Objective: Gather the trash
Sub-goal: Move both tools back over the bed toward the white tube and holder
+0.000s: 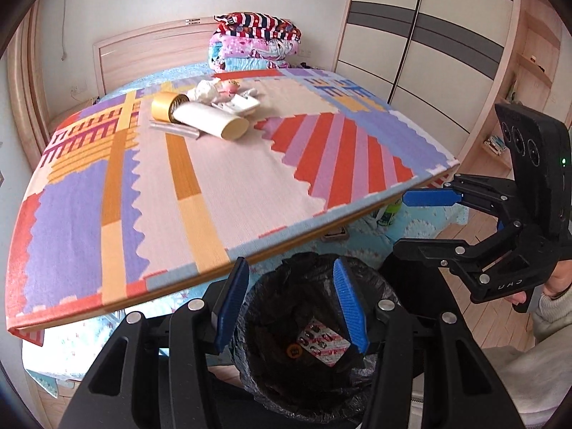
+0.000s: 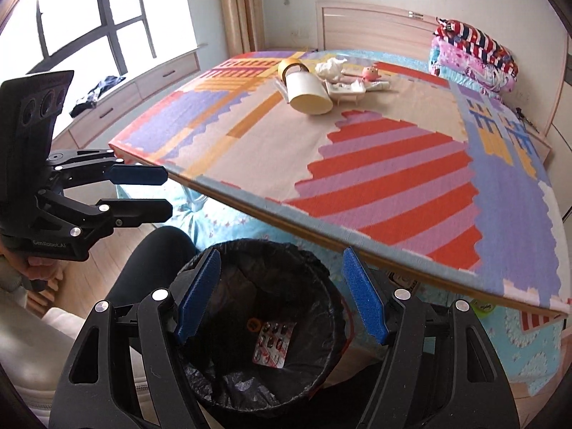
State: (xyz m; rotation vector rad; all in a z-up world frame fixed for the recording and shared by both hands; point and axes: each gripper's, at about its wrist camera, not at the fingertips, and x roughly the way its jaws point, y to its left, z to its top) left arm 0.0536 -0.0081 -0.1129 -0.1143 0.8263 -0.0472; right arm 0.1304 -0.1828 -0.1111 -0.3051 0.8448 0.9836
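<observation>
L fingers (image 1: pixel 340 307) half open, empty, R fingers (image 2: pixel 364 300) wider, empty, over bin (image 1: pixel 311 261)

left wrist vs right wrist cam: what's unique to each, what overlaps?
Left wrist only: the sliding-door wardrobe and open shelving beside it.

Right wrist only: the window, the curtain and dark clothing on the sill.

Both: the patterned board with its clutter (white tube, tape roll, crumpled tissue), the folded bedding, the bin holding a blister pack, and the left gripper and right gripper, both open and empty.
</observation>
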